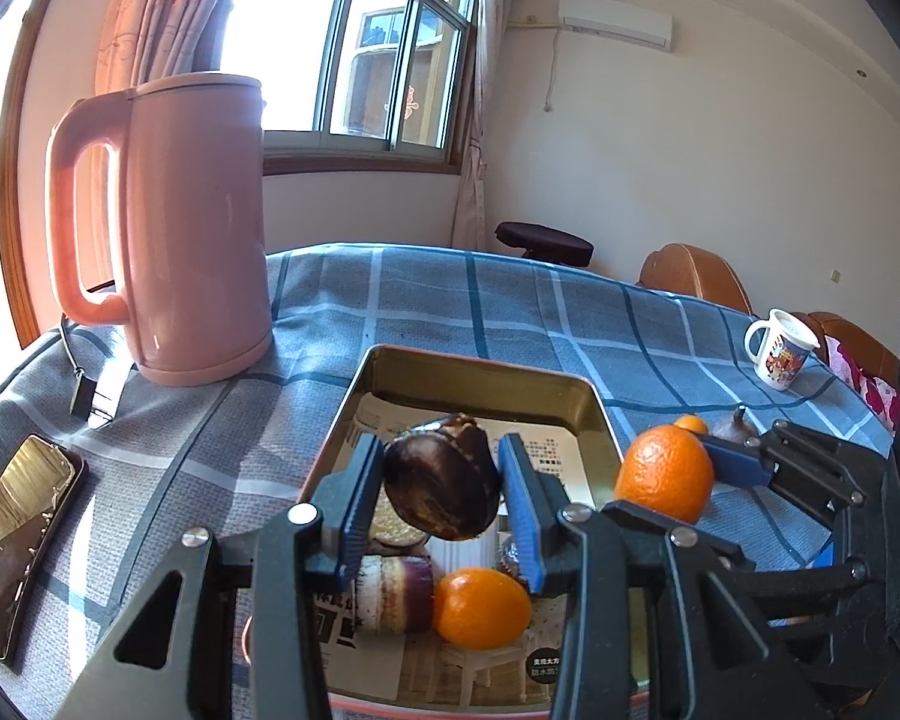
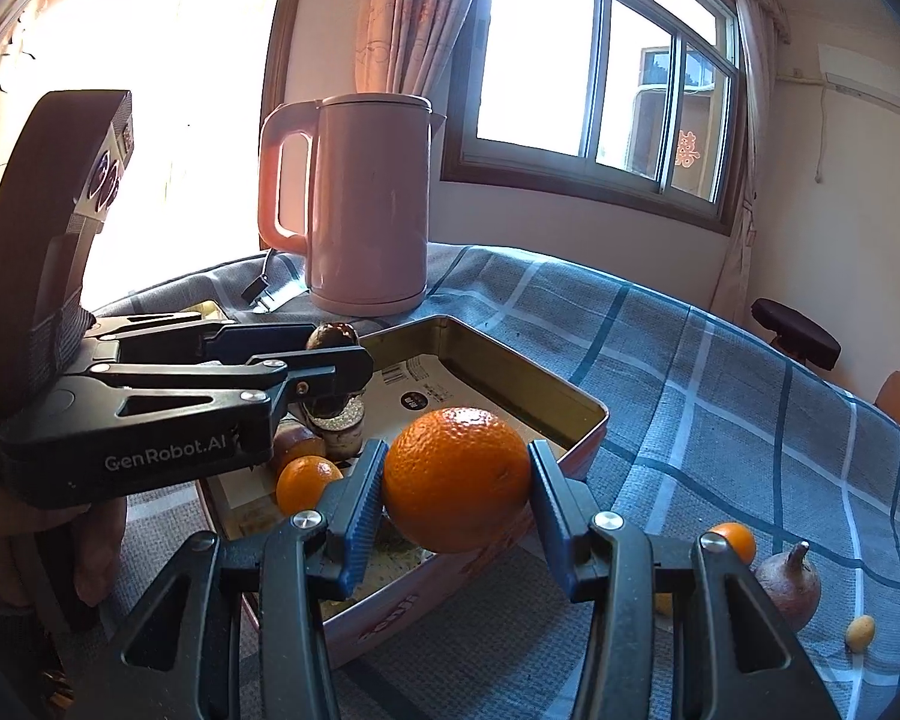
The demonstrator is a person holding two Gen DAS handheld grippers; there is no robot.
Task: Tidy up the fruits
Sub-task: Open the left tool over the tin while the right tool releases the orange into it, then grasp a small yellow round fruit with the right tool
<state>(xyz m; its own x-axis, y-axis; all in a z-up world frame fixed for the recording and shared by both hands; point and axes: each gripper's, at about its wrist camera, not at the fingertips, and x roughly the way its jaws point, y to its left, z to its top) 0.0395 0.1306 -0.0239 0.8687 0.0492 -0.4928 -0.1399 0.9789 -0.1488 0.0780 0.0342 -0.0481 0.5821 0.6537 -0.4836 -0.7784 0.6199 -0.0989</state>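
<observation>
**Two claws carry fruit over a metal tin**

Left to right. Far to the left of the left claw, a dark smartphone (image 1: pixel 21 546) lies flat on the bench (image 1: pixel 570 312), which wears a blue-grey checked cloth. Beyond it and to the left stands a tall pink plastic electric kettle (image 1: pixel 186 228).

The left claw (image 1: pixel 441 489) is clenched on a dark purple-brown wrinkled passion fruit (image 1: pixel 441 480), held just above the rectangular gold-lined metal tin (image 1: pixel 480 369). Below this claw, inside the tin, lie a small round orange mandarin (image 1: pixel 480 606), a halved purple fruit (image 1: pixel 393 594) and other pieces partly hidden by the claw.

To the right, the right claw (image 2: pixel 456 480) grips a large round orange (image 2: pixel 456 477) by its sides, over the tin's near right corner. Right of this claw, on the cloth outside the tin, wait a small mandarin (image 2: pixel 732 543), a brown pear-shaped fruit with a stem (image 2: pixel 789 585) and a tiny yellow fruit (image 2: pixel 860 631). A white printed mug (image 1: pixel 780 348) stands well beyond.

Risks, as I judge them: the two claws are close together over one tin, so lowering both at once could knock them together and jar a fruit loose. The round orange, held only at two narrow points, could roll out and off the tin's rim onto the cloth. Dropping the passion fruit from height could bruise the fruit beneath.
</observation>
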